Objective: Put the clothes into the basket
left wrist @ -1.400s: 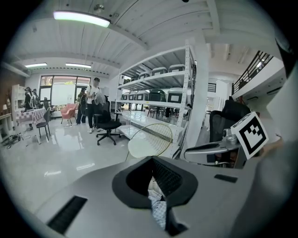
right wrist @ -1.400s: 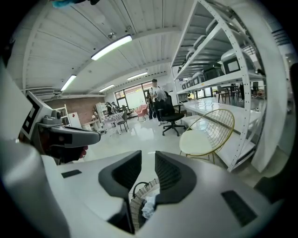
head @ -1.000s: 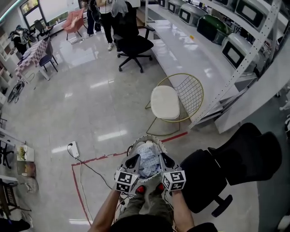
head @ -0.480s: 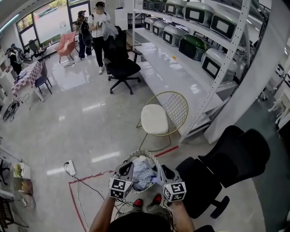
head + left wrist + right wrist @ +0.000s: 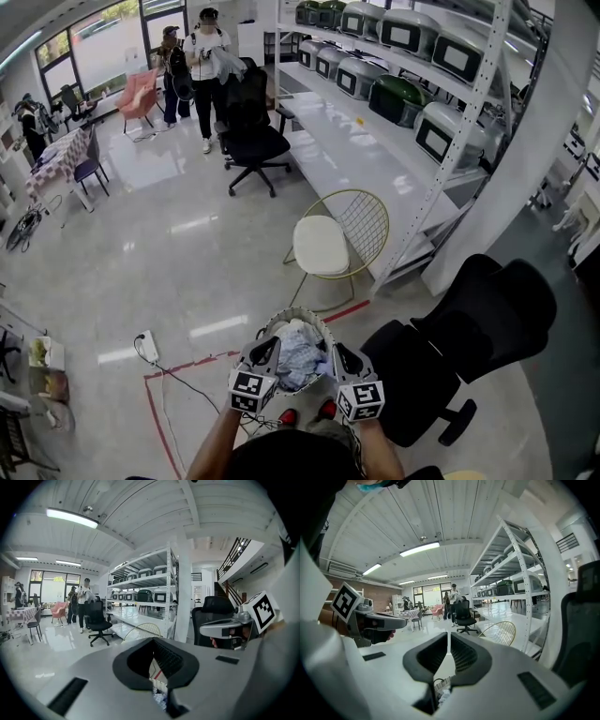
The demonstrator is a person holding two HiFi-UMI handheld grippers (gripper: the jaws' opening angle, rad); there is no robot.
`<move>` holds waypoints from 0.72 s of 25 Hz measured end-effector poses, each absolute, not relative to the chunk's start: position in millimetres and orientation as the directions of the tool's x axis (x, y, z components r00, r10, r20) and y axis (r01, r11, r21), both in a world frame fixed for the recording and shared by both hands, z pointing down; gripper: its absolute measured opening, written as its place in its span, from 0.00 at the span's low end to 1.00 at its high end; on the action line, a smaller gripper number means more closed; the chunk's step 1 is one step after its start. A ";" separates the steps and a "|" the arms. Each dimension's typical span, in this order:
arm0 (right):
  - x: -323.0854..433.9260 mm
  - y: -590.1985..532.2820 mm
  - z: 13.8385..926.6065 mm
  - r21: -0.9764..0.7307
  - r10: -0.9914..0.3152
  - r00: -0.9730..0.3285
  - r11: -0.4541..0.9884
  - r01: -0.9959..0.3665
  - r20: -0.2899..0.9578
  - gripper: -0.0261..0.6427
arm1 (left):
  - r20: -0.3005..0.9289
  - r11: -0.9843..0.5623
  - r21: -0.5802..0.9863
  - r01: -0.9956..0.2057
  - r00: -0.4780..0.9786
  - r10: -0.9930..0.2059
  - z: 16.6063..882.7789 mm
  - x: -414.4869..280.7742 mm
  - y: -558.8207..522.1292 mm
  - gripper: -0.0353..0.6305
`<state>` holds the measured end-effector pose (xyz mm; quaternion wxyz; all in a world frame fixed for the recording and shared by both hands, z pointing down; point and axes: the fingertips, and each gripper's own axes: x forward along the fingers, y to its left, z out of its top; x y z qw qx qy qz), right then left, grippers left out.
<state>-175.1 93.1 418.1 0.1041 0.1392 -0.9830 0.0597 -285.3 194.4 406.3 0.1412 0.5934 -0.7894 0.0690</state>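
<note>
Since the clothes (image 5: 298, 354) already lie heaped inside the basket (image 5: 292, 313), the loading looks finished; what seems left is only to carry it or set it down. The left gripper (image 5: 266, 347) is clamped on the basket's left rim and the right gripper (image 5: 339, 353) is closed on its right rim. Just right of the basket a black office chair (image 5: 450, 356) crowds the way. Beyond the basket a gold wire chair (image 5: 333, 244) stands before the shelving (image 5: 412, 122). Left of the basket, past the power strip (image 5: 147, 347), the floor lies open.
</note>
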 end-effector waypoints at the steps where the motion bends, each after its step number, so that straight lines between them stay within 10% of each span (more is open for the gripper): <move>1: -175.4 93.3 419.1 -0.086 -0.264 -0.938 0.953 -0.289 0.223 0.10 | 0.304 0.284 0.059 -0.957 -0.253 -0.918 406.1 -285.2 193.4 0.06; 18: -182.5 95.9 425.1 -0.105 -0.265 -0.937 0.950 -0.294 0.230 0.09 | 0.317 0.269 0.070 -0.961 -0.235 -0.919 412.5 -289.0 189.3 0.06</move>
